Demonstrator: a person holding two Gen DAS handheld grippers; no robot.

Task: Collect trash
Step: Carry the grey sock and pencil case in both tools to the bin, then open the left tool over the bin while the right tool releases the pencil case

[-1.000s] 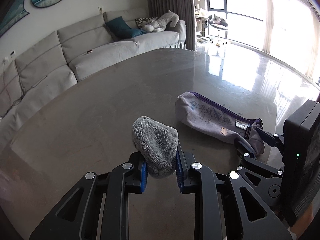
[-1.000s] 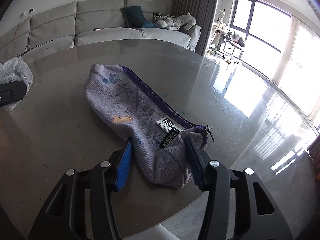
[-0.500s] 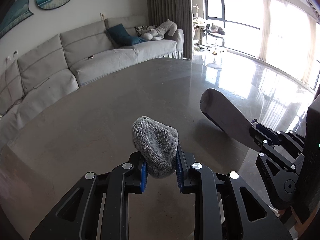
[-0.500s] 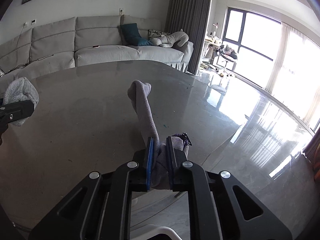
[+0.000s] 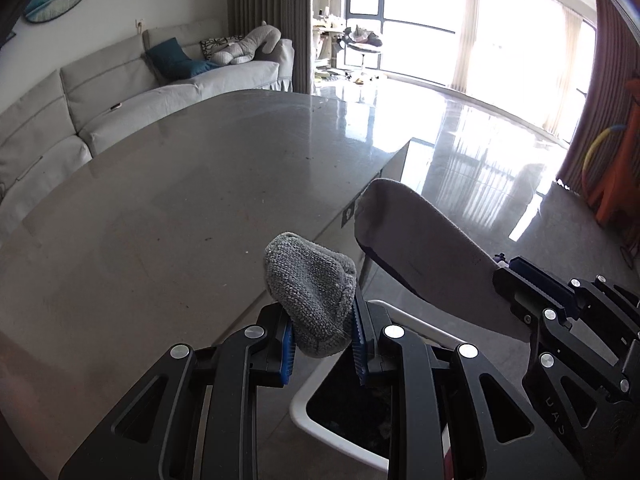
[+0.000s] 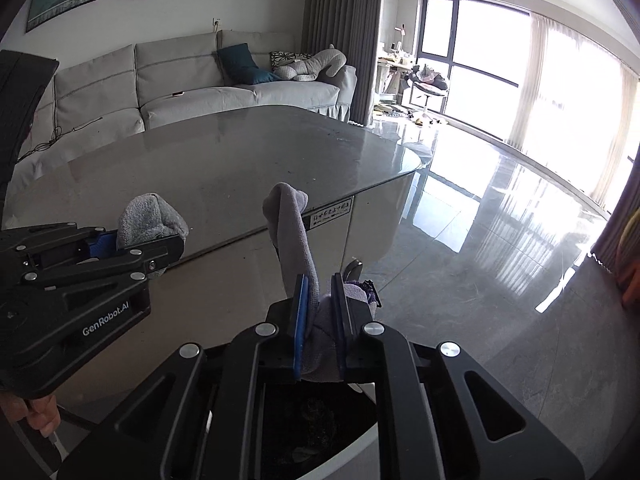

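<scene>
My left gripper is shut on a balled grey knitted sock, held over the rim of a white trash bin beside the table. The sock also shows in the right wrist view. My right gripper is shut on the end of a grey-purple fabric pencil pouch, which sticks up and forward over the same bin. The pouch shows in the left wrist view, to the right of the sock. The bin's inside is dark, with some contents I cannot make out.
A grey stone table lies to the left, its edge just beside the bin. A grey sofa stands behind it. Glossy floor spreads to the right toward large windows. Orange furniture stands at far right.
Both grippers have moved right, off the table, to above the white bin. The right gripper closed on the pouch and lifted it from the table. The left gripper still holds the sock.
</scene>
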